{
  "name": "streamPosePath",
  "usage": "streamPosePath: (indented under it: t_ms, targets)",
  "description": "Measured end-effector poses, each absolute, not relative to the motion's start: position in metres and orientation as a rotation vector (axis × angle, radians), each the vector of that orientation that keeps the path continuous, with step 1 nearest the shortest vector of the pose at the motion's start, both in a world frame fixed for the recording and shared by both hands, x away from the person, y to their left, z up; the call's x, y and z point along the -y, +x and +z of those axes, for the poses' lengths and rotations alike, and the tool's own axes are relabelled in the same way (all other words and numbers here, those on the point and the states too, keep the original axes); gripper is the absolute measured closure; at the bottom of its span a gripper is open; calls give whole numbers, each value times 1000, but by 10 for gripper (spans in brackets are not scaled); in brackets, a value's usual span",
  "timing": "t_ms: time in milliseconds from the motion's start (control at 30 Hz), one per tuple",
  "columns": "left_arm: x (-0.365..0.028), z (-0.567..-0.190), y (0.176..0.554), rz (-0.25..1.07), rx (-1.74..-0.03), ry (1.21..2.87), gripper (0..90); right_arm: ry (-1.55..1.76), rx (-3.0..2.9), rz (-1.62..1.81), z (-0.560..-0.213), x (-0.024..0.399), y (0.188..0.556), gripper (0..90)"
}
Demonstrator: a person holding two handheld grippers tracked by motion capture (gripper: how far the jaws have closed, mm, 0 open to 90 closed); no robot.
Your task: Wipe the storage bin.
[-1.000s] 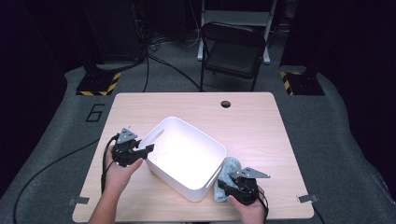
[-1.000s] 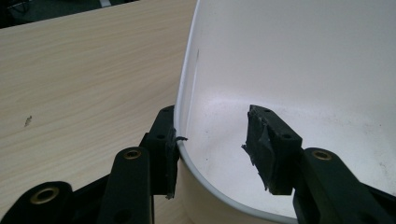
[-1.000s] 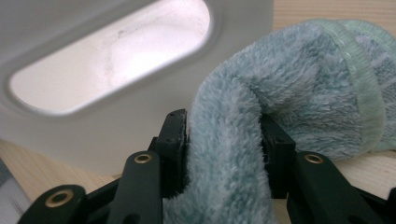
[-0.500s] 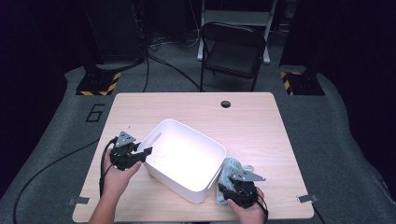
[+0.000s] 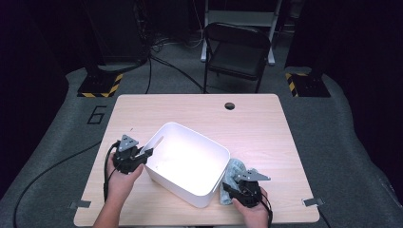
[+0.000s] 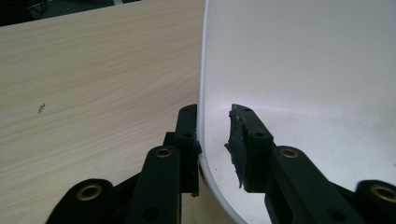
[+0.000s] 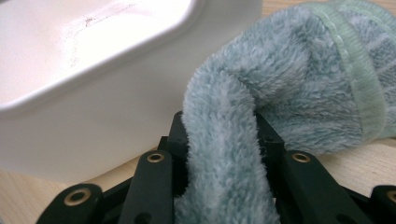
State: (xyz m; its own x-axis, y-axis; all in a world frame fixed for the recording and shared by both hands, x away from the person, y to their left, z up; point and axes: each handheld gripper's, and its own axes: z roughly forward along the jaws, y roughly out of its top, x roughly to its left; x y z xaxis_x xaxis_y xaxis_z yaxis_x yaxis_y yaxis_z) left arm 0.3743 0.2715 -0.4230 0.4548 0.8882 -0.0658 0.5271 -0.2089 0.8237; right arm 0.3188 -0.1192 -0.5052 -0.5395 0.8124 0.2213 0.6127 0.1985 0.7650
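A person sits at a pale wood-grain worktop (image 5: 266, 123) with a black two-jaw tool in each hand. A white rectangular plastic tub (image 5: 187, 161) stands at an angle on the near half of the worktop, open side up and empty apart from some smudges on its floor.

The left tool (image 5: 142, 156) is at the tub's left end. In the left gripper view its jaws straddle the thin white wall (image 6: 201, 93): one jaw is outside, against the wall, and the other is inside the tub with a small gap showing between its pad and the plastic. The jaws have just been closing, with the wall between them, but they do not look fully pressed on it from both sides.

The right tool (image 5: 231, 190) is at the tub's near right corner, low by the worktop's front edge. Its jaws have just been closing too, and in the right gripper view they are clamped on a fold of a fluffy pale blue-green towel (image 7: 261, 93), the pile bulging up between the two pads. The rest of the towel lies bunched on the worktop just beside the tub's right wall, touching or nearly touching it; a smooth light green hem band (image 7: 355, 70) runs across its far side.

Behind the worktop a dark folding chair (image 5: 237, 52) stands on grey floor.
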Motion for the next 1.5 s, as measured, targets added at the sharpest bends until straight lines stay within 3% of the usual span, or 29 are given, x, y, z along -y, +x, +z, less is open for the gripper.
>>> streamPosePath:
  t_ms: [367, 1067, 1500]
  targets:
    - [-268, -421, 376, 605, -1239, 1880, 851, 1375, -2251, 1278, -501, 120, 321, 670]
    - [-265, -421, 377, 628, -1244, 1896, 848, 1200, -2137, 1420, -434, 123, 309, 671]
    - [-266, -421, 377, 611, -1241, 1899, 848, 1234, -2240, 1365, -459, 125, 320, 686]
